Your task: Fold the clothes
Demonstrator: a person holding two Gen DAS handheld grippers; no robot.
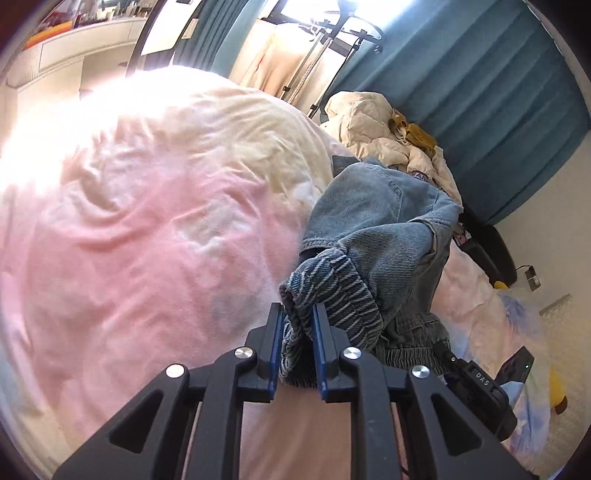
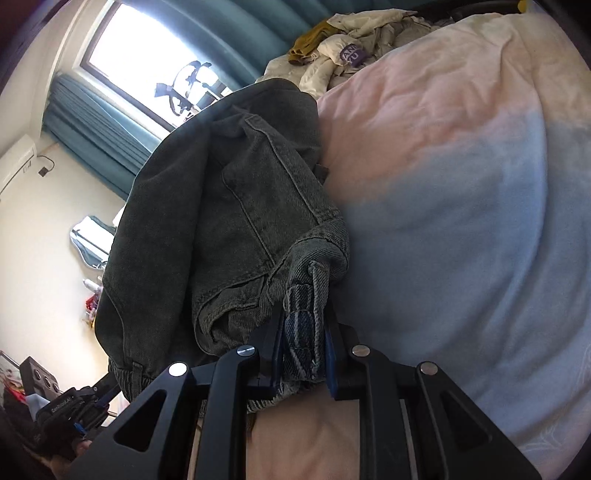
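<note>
A home bedroom: a bed (image 1: 129, 221) under a pink duvet, teal curtains (image 1: 498, 92) beside a bright window (image 2: 147, 48), a clothes rack (image 1: 332, 33), a heap of garments (image 1: 376, 133), and a wall air conditioner (image 2: 16, 162).

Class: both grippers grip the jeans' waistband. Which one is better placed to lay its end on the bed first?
Probably the right gripper: the bedspread fills its view beside the jeans. The left gripper holds elastic waistband, more fabric dangling.
</note>
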